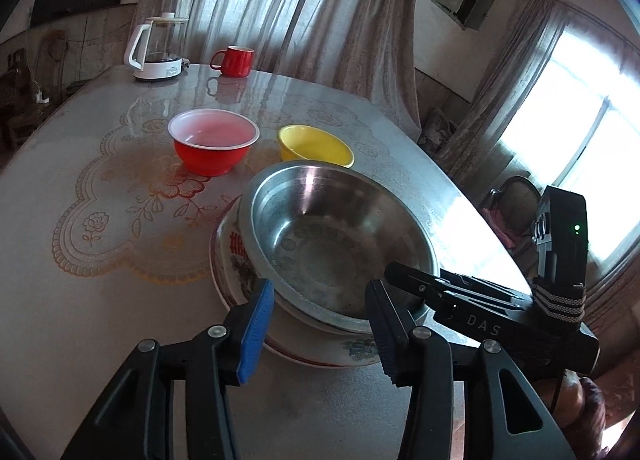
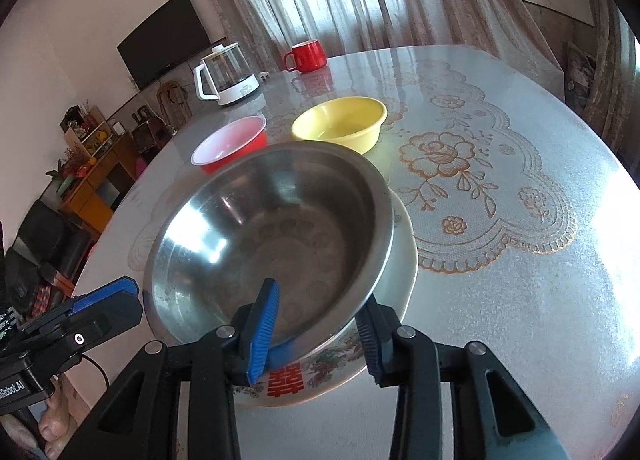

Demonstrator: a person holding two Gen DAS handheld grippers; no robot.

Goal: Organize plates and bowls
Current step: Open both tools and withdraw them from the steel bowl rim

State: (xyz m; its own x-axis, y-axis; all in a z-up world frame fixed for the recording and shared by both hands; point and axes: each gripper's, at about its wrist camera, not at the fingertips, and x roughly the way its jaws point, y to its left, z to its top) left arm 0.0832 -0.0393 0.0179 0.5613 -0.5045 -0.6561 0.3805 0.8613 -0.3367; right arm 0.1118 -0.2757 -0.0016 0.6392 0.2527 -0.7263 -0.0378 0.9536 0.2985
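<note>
A steel bowl [image 1: 332, 228] [image 2: 272, 228] rests tilted on a white flower-patterned plate [image 1: 230, 260] [image 2: 404, 260] near the table's front edge. My left gripper [image 1: 320, 324] is open, its blue pads on either side of the bowl's near rim without touching it. My right gripper [image 2: 316, 332] straddles the rim on the other side: one pad stands inside the bowl, the other finger outside under the rim, with a gap left. Farther back stand a red bowl [image 1: 212, 140] [image 2: 230, 144] and a yellow bowl [image 1: 316, 144] [image 2: 340, 122], both upright and empty.
A glass kettle [image 1: 158, 48] [image 2: 228, 76] and a red mug [image 1: 236, 60] [image 2: 306, 56] stand at the table's far edge before the curtains. The round table [image 1: 100, 300] [image 2: 520, 300] has a lace-print cover. The table's rim runs close behind both grippers.
</note>
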